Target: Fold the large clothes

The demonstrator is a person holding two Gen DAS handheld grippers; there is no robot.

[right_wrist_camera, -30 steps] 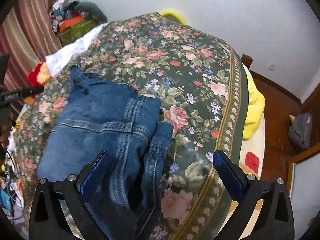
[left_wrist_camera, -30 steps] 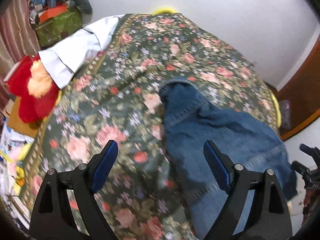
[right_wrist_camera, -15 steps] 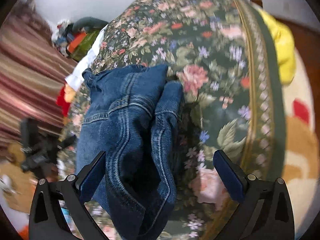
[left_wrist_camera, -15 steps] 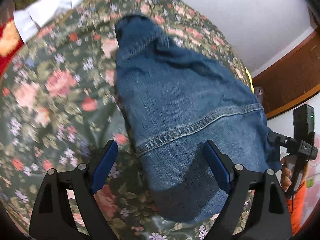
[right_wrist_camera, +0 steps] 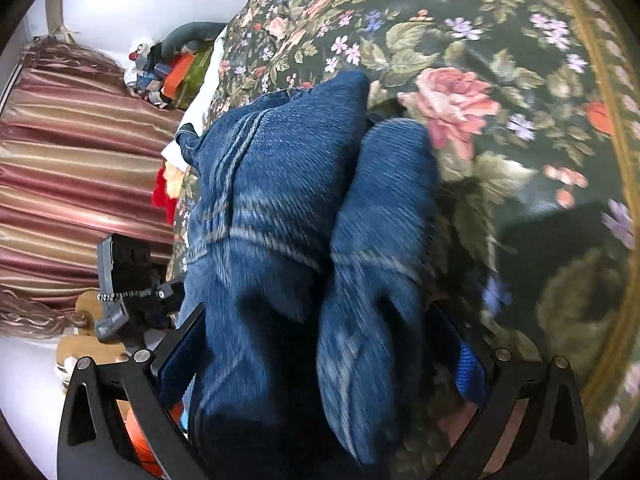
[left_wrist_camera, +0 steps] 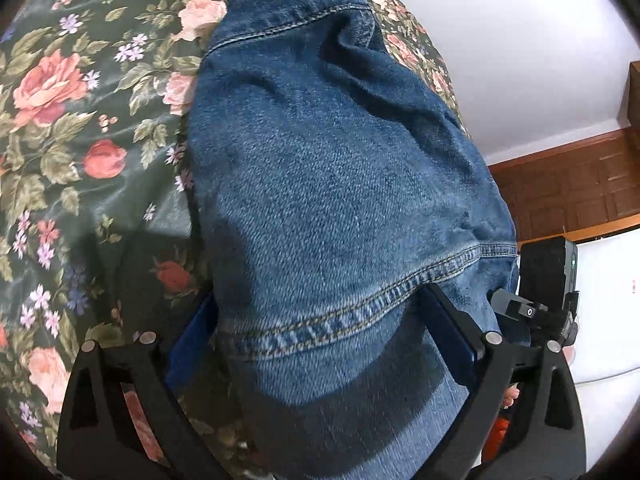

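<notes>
Now a folded blue denim garment (left_wrist_camera: 340, 184) is lying on the floral bedspread (left_wrist_camera: 72, 128) and is filling the middle of both views. Its cloth is thick and coarsely woven, with pale double stitching along a seam that is running across the lower centre of the left wrist view. In the right wrist view the denim is forming two rounded, bulky folds side by side, and motion blur is smearing the weave. The bedspread is smooth and slightly shiny, dark green with pink and red roses.

The left gripper (left_wrist_camera: 324, 332) is standing spread wide, its jaws having just been opening further, with the denim between its blue pads; the left pad is partly hidden behind the cloth edge. The right gripper (right_wrist_camera: 316, 360) is also spread, straddling both folds, and whether its pads are touching the cloth is not clear. The near end of the garment is cut off by the lower frame.

At the right of the right wrist view the bedspread's golden border (right_wrist_camera: 616, 128) is curving down, with bare bedspread between it and the denim. Striped curtains (right_wrist_camera: 72, 168) are hanging at the left.
</notes>
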